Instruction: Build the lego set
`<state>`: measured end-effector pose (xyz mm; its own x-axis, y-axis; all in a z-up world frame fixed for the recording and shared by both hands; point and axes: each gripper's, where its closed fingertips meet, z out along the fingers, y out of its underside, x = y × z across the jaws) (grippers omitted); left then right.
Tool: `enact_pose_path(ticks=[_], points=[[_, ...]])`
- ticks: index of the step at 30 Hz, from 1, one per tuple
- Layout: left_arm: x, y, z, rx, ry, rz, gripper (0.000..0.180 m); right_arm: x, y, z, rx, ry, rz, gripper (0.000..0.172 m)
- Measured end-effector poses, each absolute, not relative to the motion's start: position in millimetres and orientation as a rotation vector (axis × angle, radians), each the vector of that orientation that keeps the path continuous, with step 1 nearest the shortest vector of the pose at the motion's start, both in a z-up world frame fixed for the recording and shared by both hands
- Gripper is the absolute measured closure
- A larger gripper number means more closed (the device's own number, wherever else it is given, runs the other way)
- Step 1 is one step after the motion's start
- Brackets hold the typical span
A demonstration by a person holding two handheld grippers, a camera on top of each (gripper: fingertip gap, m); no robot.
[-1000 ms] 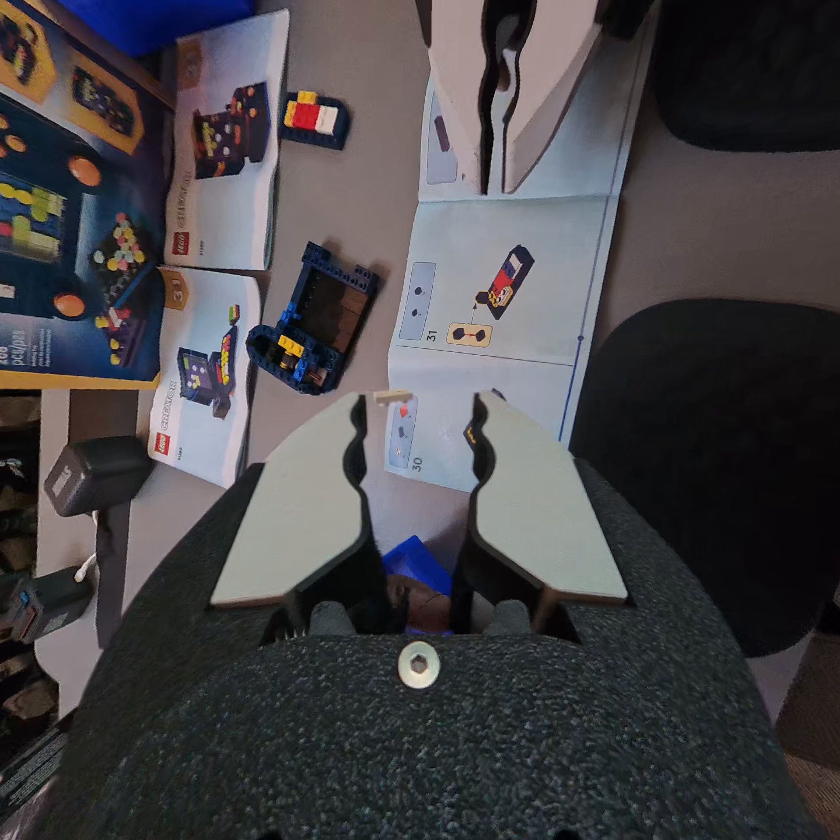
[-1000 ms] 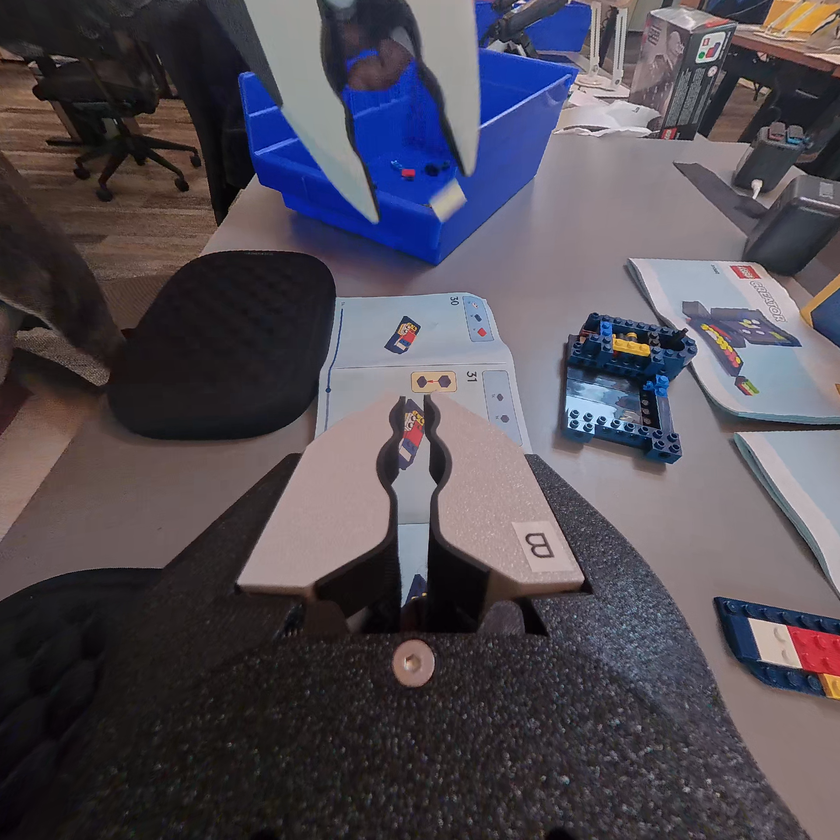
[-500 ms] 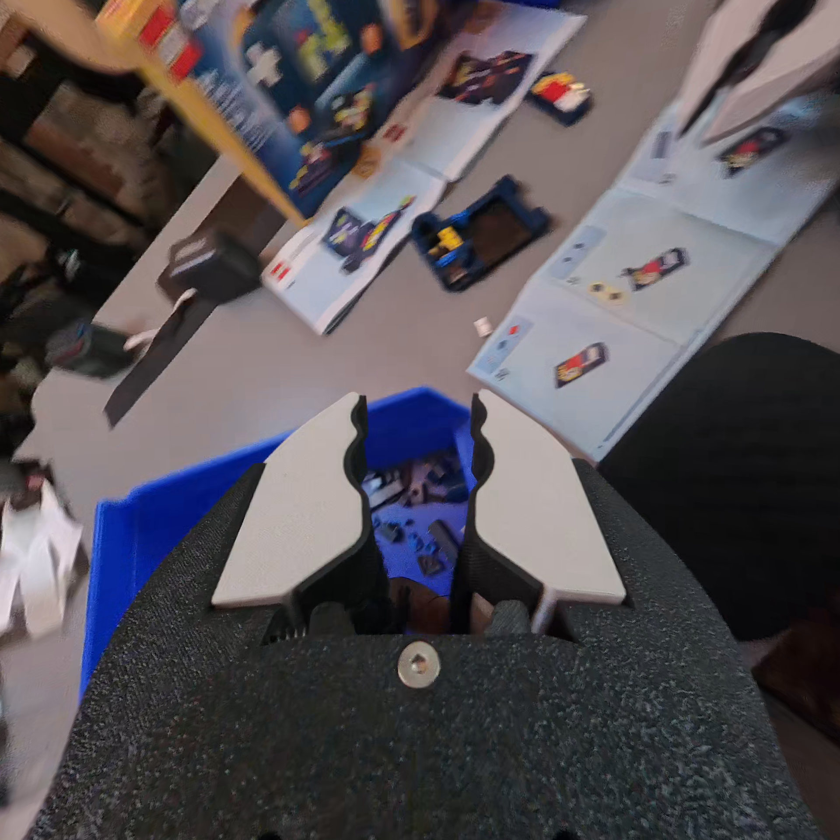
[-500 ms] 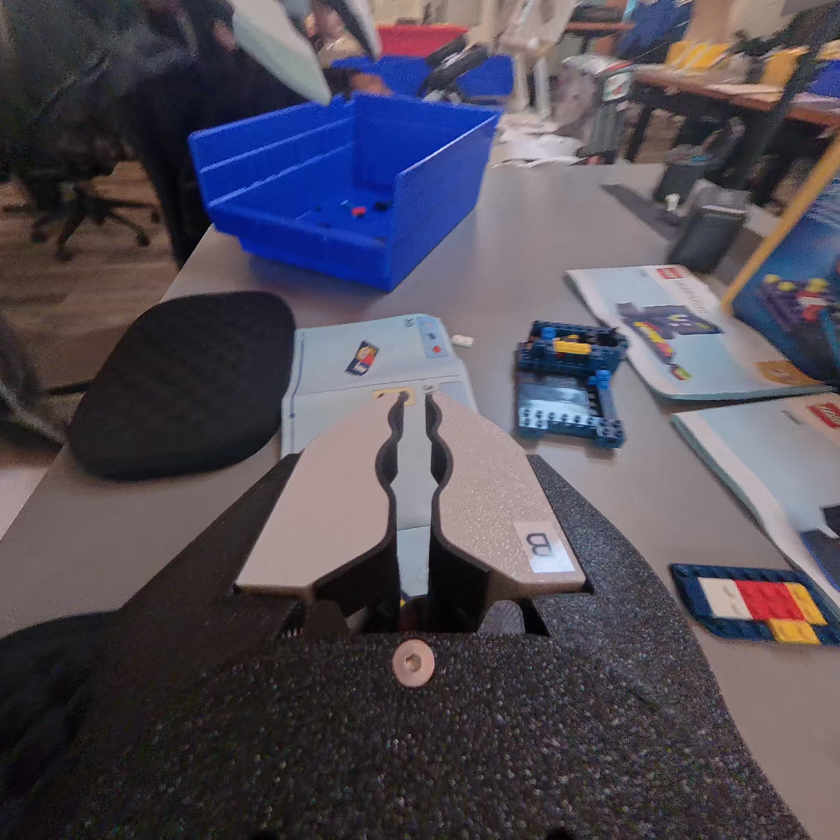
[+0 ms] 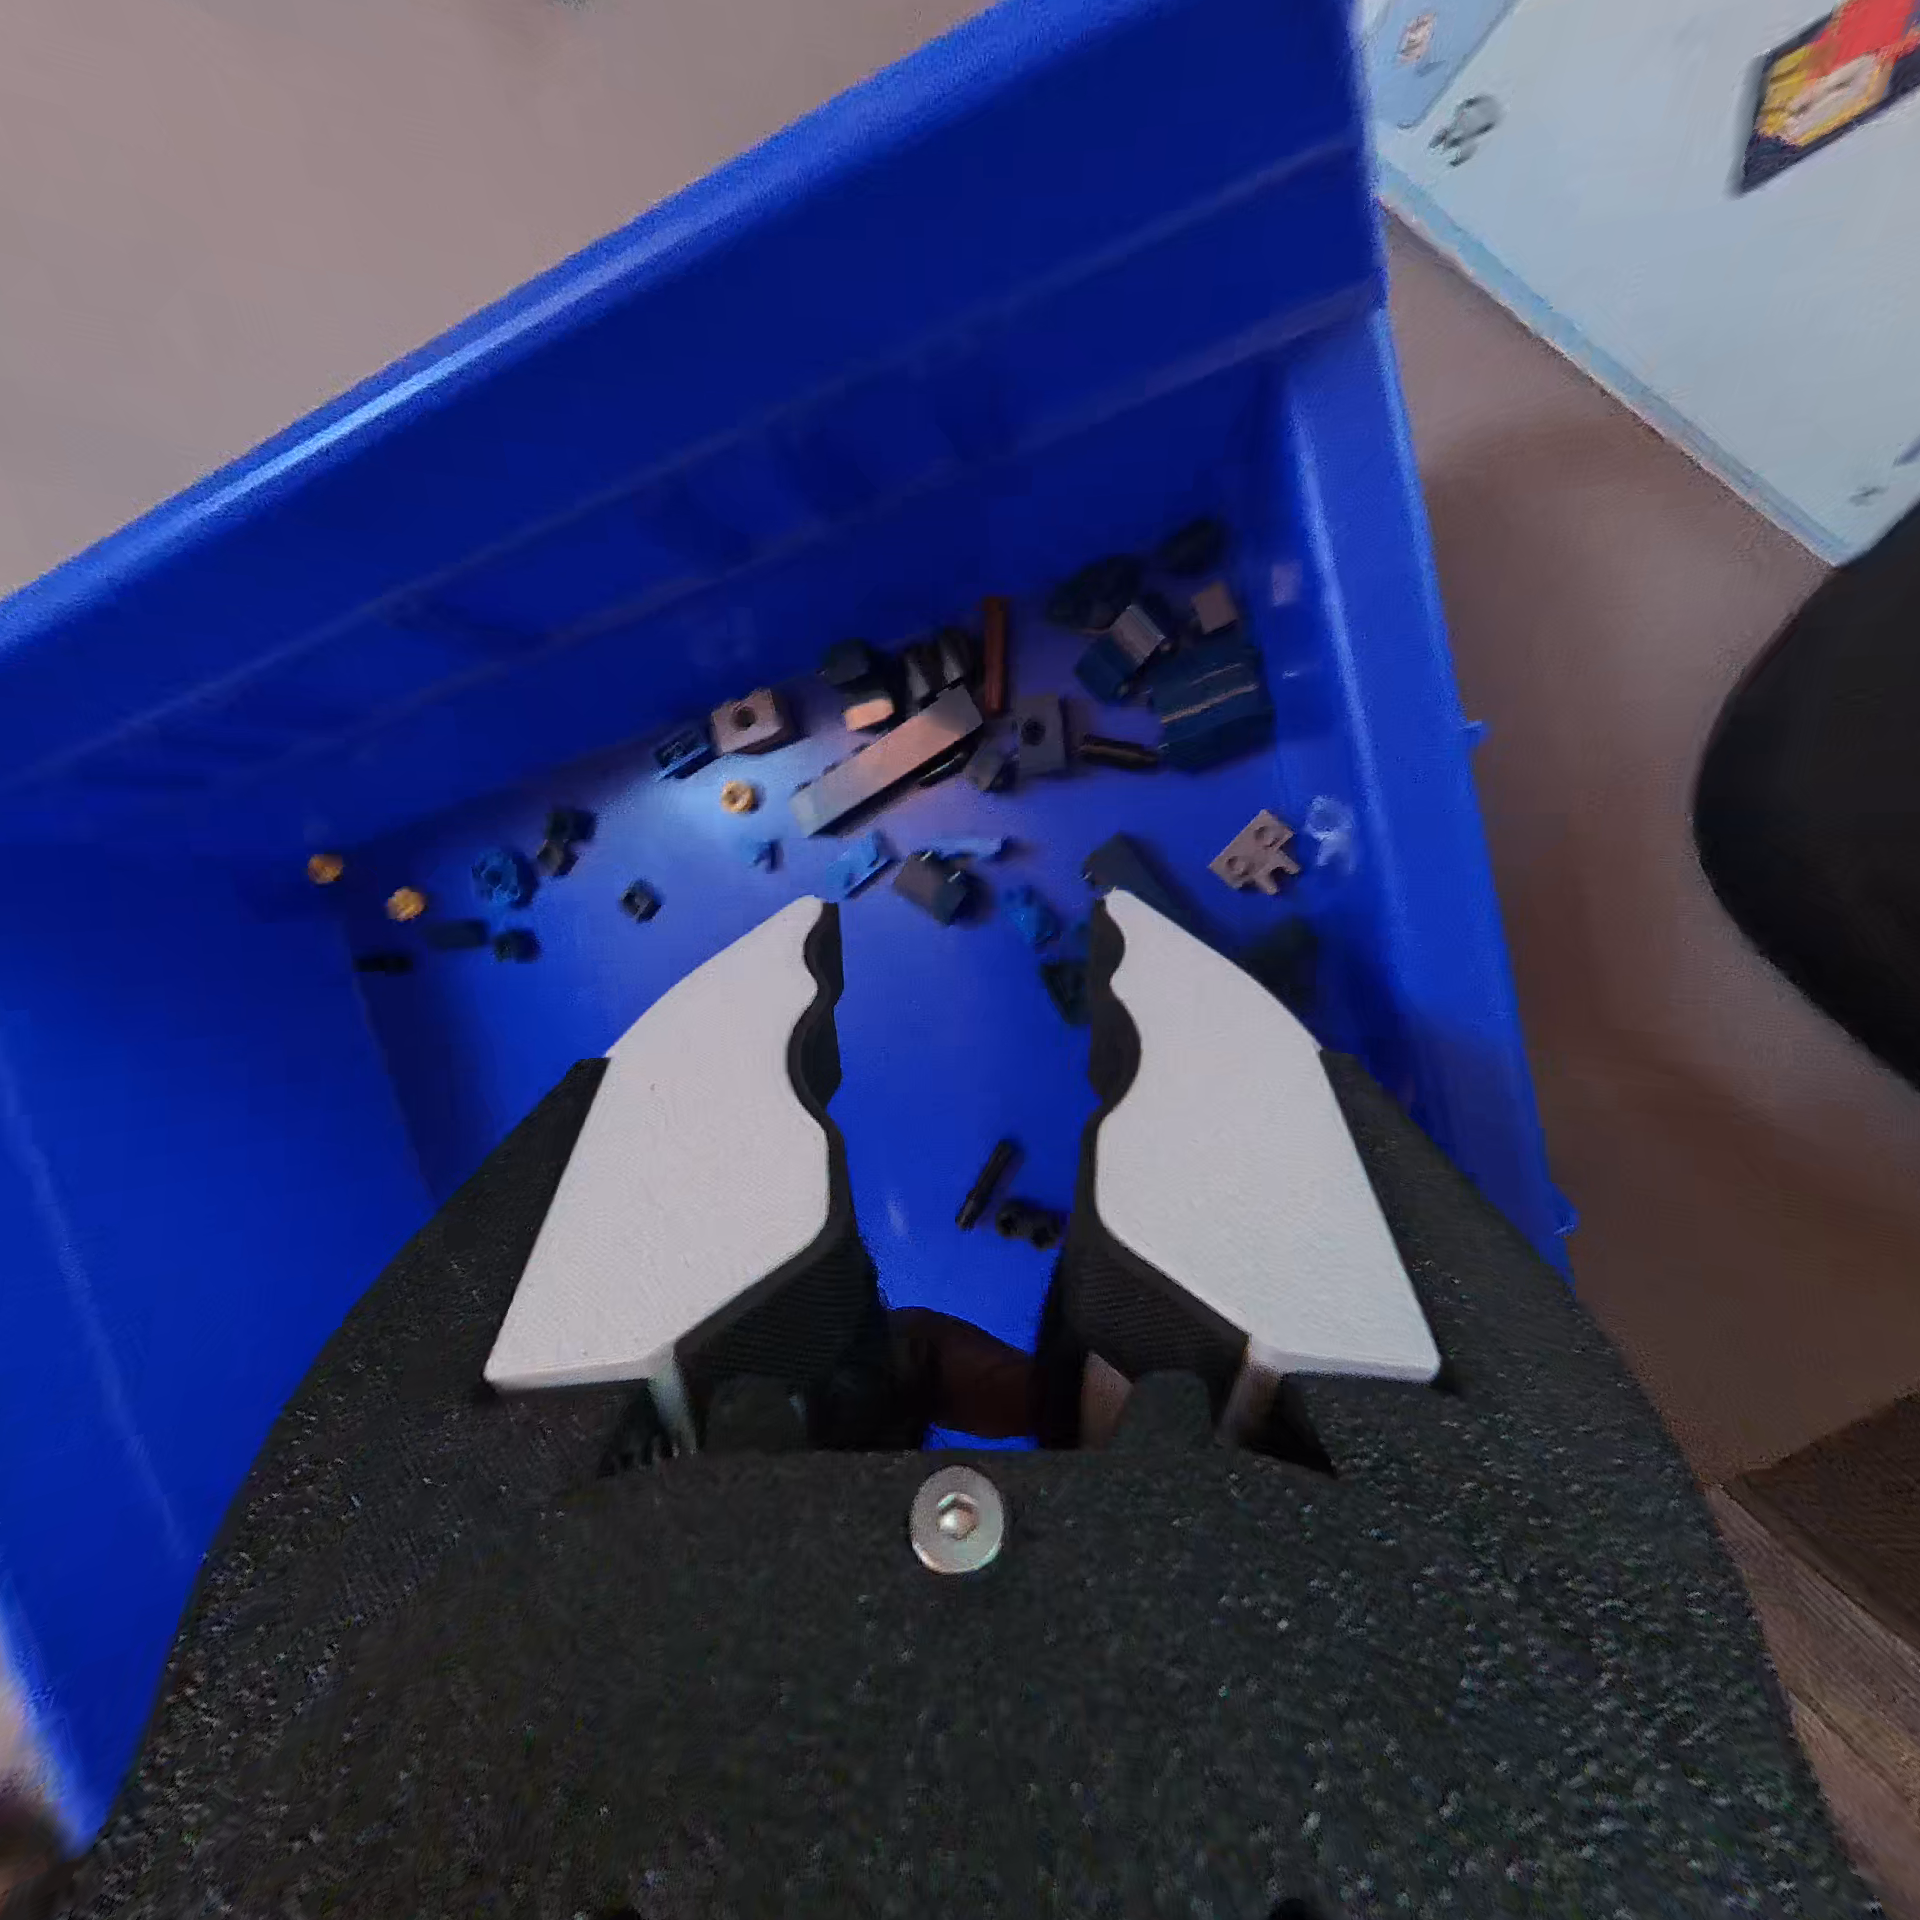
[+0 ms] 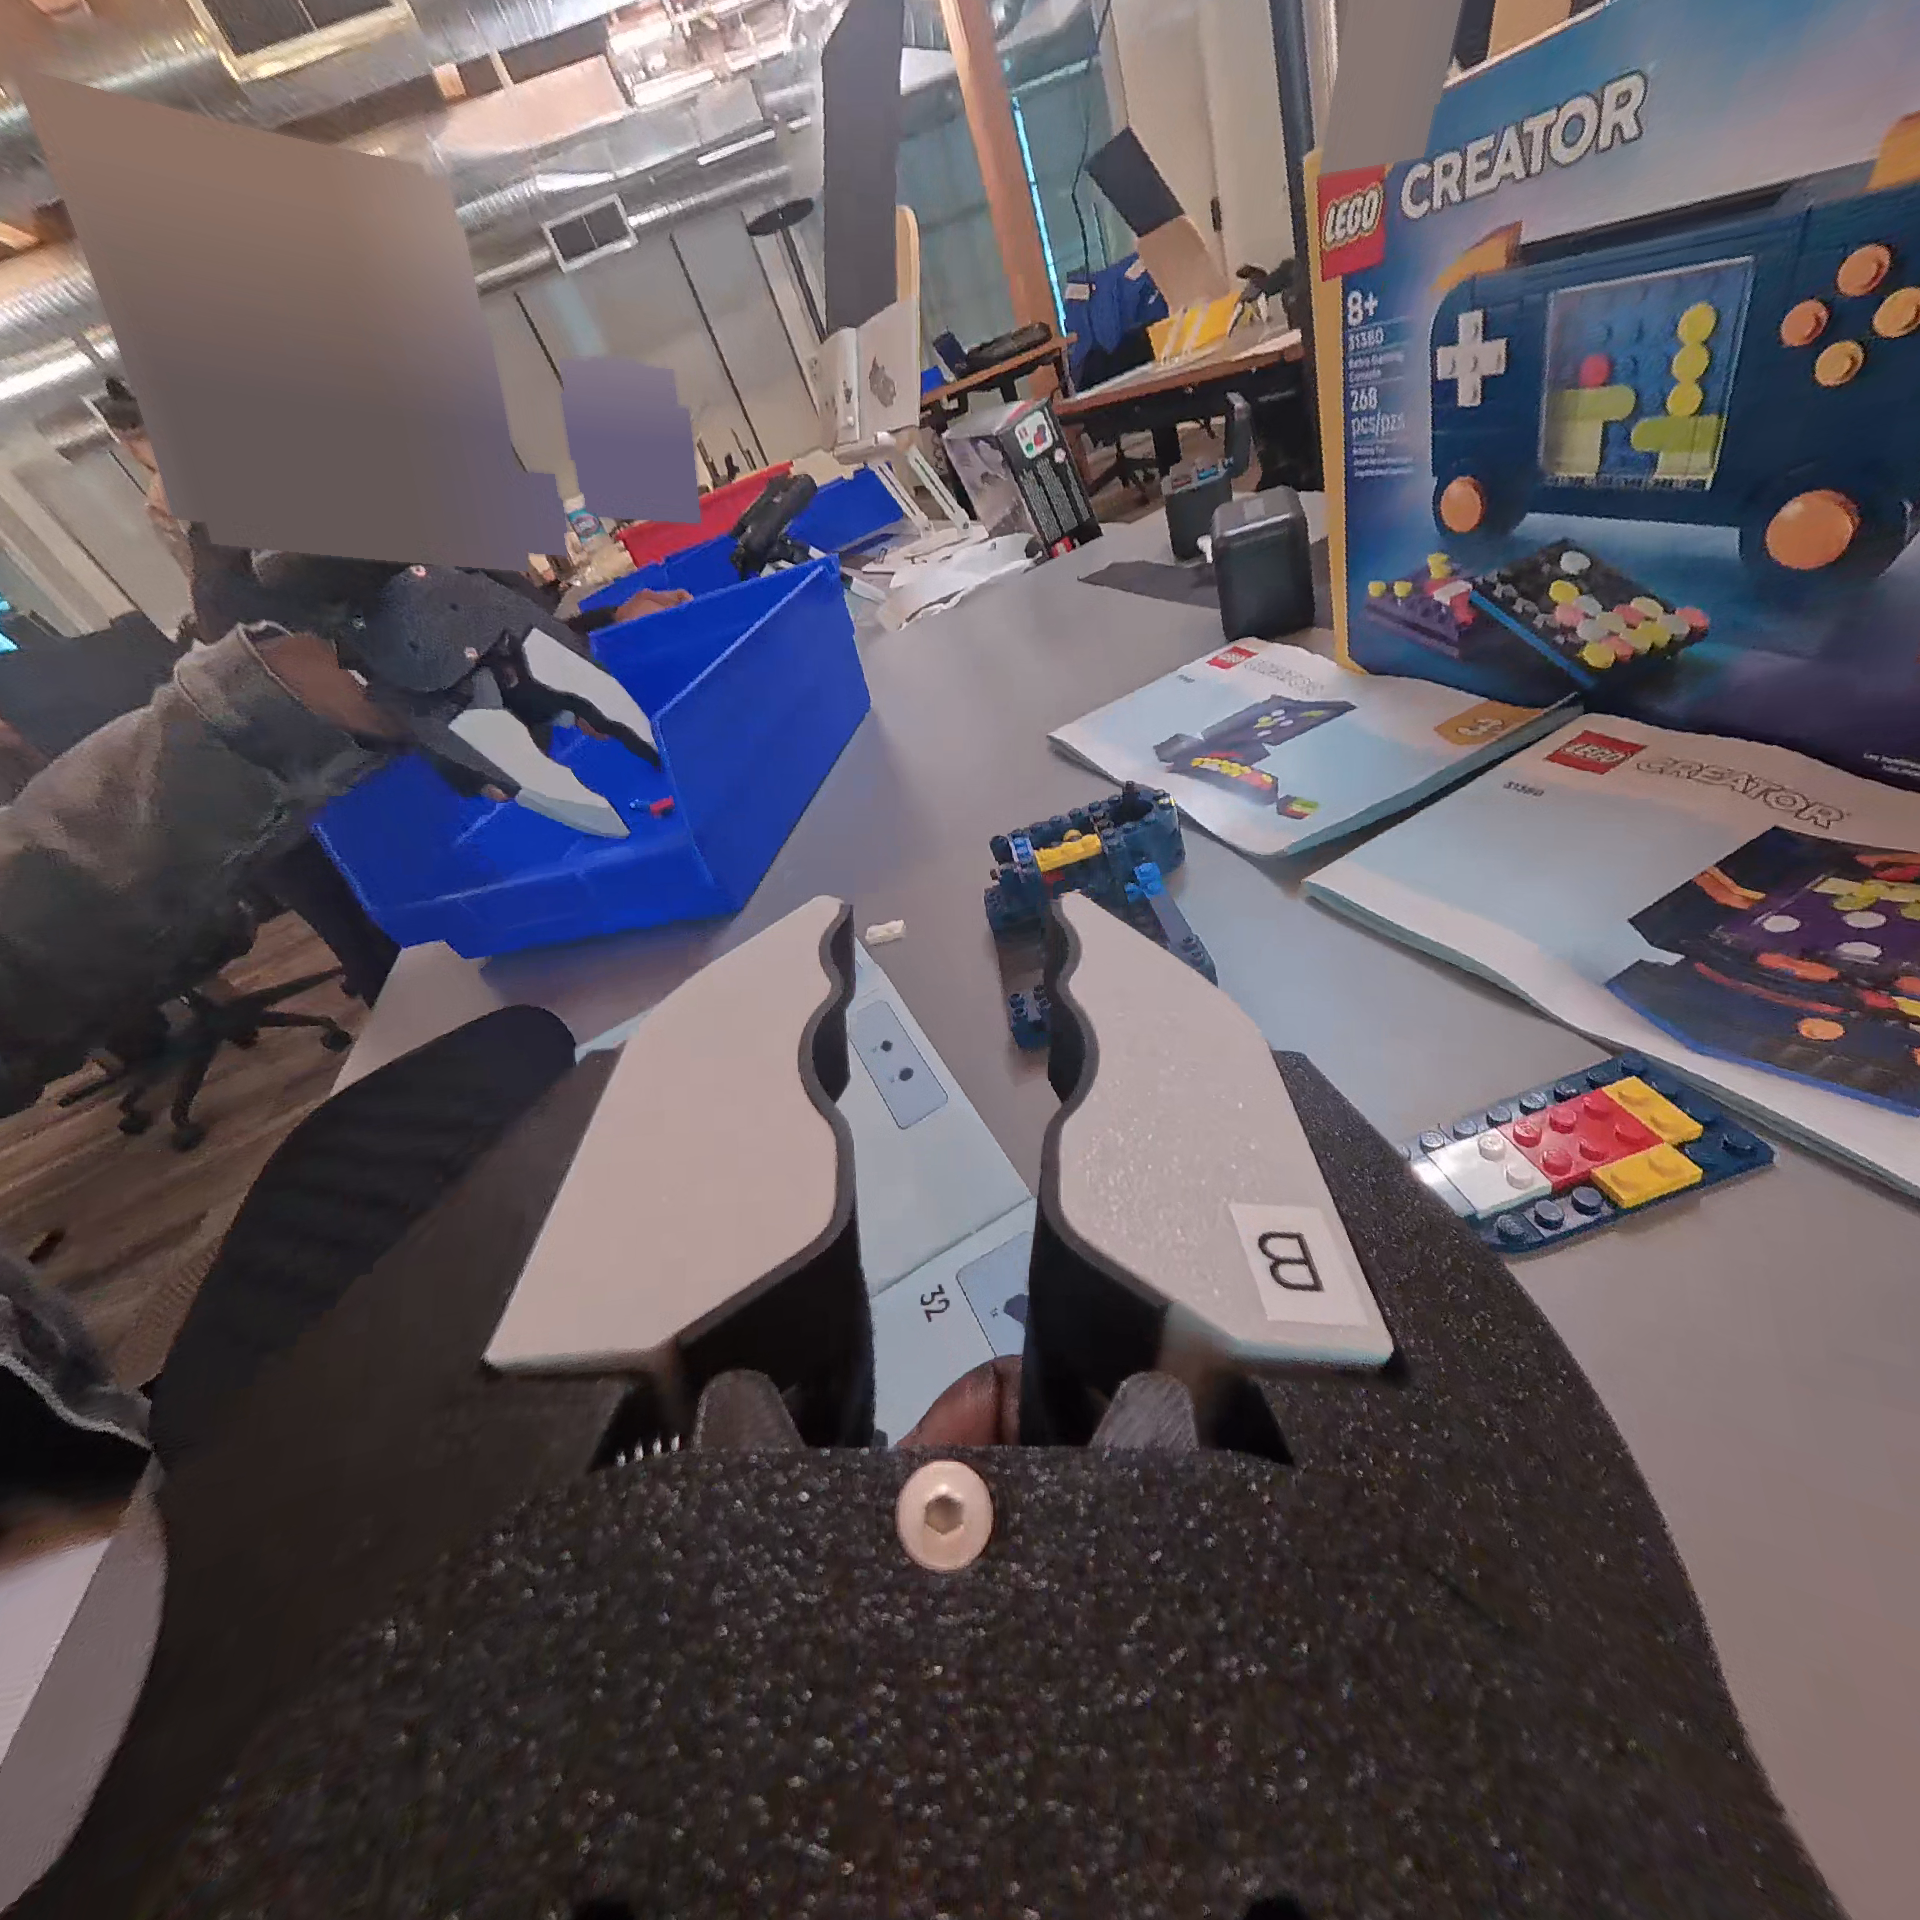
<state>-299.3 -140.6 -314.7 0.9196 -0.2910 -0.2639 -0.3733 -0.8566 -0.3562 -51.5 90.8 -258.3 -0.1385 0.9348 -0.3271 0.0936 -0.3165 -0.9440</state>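
My left gripper (image 5: 961, 914) is open and empty, and hangs inside the blue bin (image 5: 727, 343) above several small dark, blue and grey bricks (image 5: 883, 769) on its floor. In the right wrist view the same gripper (image 6: 566, 748) shows dipped into the bin (image 6: 727, 727). My right gripper (image 6: 951, 920) is open and empty, low over the grey table (image 6: 935, 727). Just beyond its right fingertip stands a dark blue brick build (image 6: 1091, 862) with a yellow brick. A small white piece (image 6: 885, 932) lies on the table near its left fingertip.
An open instruction booklet (image 6: 904, 1081) lies under my right gripper. Two closed booklets (image 6: 1299, 758) and a large toy box (image 6: 1621, 416) stand at the right. A blue plate with white, red and yellow bricks (image 6: 1579, 1143) lies at the right. A black cushion (image 6: 364, 1143) lies at the left. Some 35 centimetres of space lies between my two pairs of fingers. The dark blue brick build (image 6: 1091, 862) sits 15 centimetres or so from the ends of my right fingers.
My left gripper swung from over the booklet into the blue bin, still open. My right gripper's jaws opened from nearly shut and it turned towards the brick build.
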Motion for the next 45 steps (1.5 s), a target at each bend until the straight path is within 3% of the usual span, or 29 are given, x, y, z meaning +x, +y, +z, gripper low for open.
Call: enact_pose_path(ticks=[5, 10, 18, 24, 31, 45], points=[[-286.3, -143.5, -349.1, -2.787, 0.503, 0.029, 0.13, -53.6, 89.1, -266.7, -1.455, -1.247, 1.505, 0.137], [-281.0, -143.3, -354.1, -2.747, 0.471, -0.07, 0.16, -55.4, 87.4, -272.7, -1.472, -1.279, 1.485, 0.137], [-268.9, -143.3, -354.7, -2.723, 0.548, -0.131, 0.174, -58.5, 86.2, -282.7, -1.517, -1.32, 1.462, 0.137], [-267.8, -135.8, -345.0, -2.659, 0.506, -0.157, 0.175, -60.0, 83.4, -290.0, -1.55, -1.359, 1.46, 0.137], [-293.1, -116.6, -329.9, -2.516, 0.489, 0.111, 0.166, -62.8, 81.9, -297.2, -1.603, -1.391, 1.465, 0.138], [-315.8, -109.6, -319.5, -2.471, 0.351, 0.241, 0.121, -66.1, 78.8, -307.2, -1.657, -1.446, 1.423, 0.139]])
